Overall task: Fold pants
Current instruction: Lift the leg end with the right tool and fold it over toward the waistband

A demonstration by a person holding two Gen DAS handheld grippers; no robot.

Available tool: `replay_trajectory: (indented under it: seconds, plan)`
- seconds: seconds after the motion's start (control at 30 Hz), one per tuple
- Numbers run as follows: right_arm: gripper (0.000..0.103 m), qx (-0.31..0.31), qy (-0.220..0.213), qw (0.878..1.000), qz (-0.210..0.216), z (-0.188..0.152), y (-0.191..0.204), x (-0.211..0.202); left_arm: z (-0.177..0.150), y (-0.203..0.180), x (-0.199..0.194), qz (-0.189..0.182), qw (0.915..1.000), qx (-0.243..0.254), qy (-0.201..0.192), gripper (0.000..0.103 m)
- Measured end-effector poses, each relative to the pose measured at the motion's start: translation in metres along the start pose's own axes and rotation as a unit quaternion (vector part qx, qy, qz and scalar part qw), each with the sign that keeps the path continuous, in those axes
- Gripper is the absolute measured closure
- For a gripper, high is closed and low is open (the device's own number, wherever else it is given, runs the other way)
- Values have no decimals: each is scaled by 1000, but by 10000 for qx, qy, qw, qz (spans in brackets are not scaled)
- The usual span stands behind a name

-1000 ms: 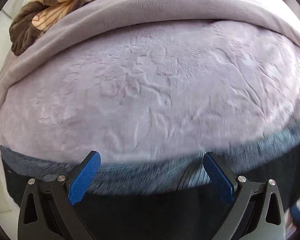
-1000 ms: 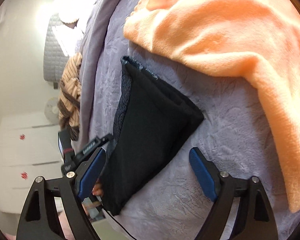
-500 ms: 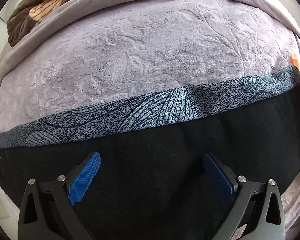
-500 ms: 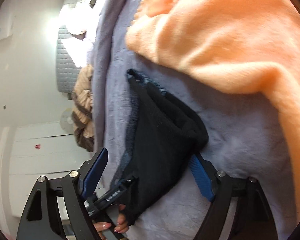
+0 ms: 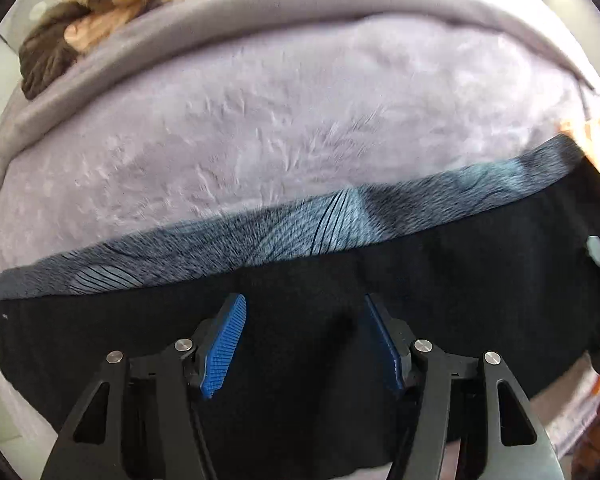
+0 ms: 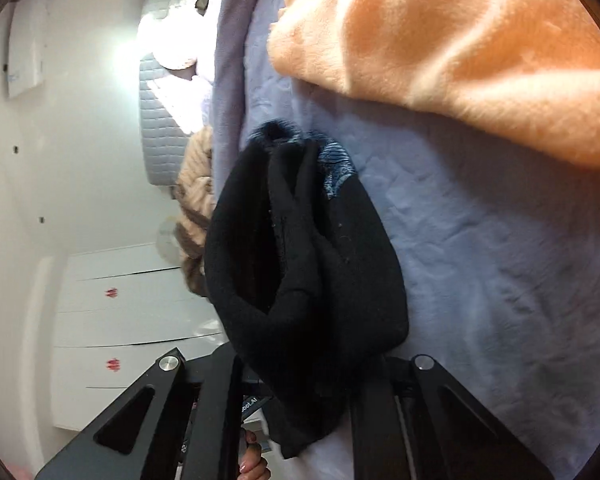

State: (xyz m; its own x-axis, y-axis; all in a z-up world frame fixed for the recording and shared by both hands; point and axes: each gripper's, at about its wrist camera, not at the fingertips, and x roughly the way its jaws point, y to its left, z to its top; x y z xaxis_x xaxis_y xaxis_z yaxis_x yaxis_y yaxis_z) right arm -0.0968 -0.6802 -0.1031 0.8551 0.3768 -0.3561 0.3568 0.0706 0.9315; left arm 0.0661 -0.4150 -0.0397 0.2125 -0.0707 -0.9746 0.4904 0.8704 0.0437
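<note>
Counting near to far: one pair of black pants [image 5: 440, 280] with a grey-blue patterned band, one lavender blanket [image 5: 280, 120] under them, one orange blanket [image 6: 460, 40], one brown-and-tan striped garment [image 5: 100, 20]. Left gripper [image 5: 302, 344] points steeply down over the pants, jaws closing, black fabric between the pads. Right gripper [image 6: 300, 392], tilted slightly down, is closing, pinching a bunched end of the pants.

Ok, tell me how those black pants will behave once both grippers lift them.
The black pants look floppy: they bunch into soft folds where the right gripper is closing on them. Probably light and thin. Likely to sag between grips; the left gripper is closing over flat fabric.
</note>
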Motion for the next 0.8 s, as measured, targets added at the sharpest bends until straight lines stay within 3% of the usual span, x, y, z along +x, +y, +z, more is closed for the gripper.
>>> replay_trajectory:
  seconds: [0.07, 0.17, 0.23, 0.3, 0.43, 0.47, 0.5, 0.53, 0.6, 0.8]
  plan:
    - [91, -168, 54, 9998, 99, -5, 9, -3, -3, -9, -9, -36, 9994, 167, -295, 40]
    - [91, -269, 90, 9991, 307, -12, 22, -1, -12, -40, 11, -197, 9982, 498, -276, 40]
    - [90, -356, 190, 9989, 234, -15, 29, 7, -21, -50, 27, 16, 9977, 577, -363, 40]
    - [91, -539, 354, 9979, 78, -21, 37, 20, -21, -46, 28, -74, 9984, 432, -363, 40]
    - [91, -902, 289, 9954, -106, -29, 66, 23, -15, -22, 12, -533, 9977, 366, -227, 40]
    - [91, -1043, 287, 9940, -186, -33, 76, 22, -17, -9, 5, -556, 9976, 315, -251, 38]
    - [91, -1240, 288, 9915, -281, -38, 88, 23, -19, 1, -1, -584, 9975, 274, -303, 26]
    - [91, -1517, 286, 9871, -415, -46, 104, 25, -23, 15, -8, -613, 9971, 234, -384, 20]
    - [91, -2015, 290, 9767, -685, -63, 131, 32, -31, 44, -23, -651, 9963, 202, -519, 19]
    - [89, -3431, 458, 9228, -1692, -154, 193, 97, -64, 142, -48, -504, 9977, -53, -448, 18]
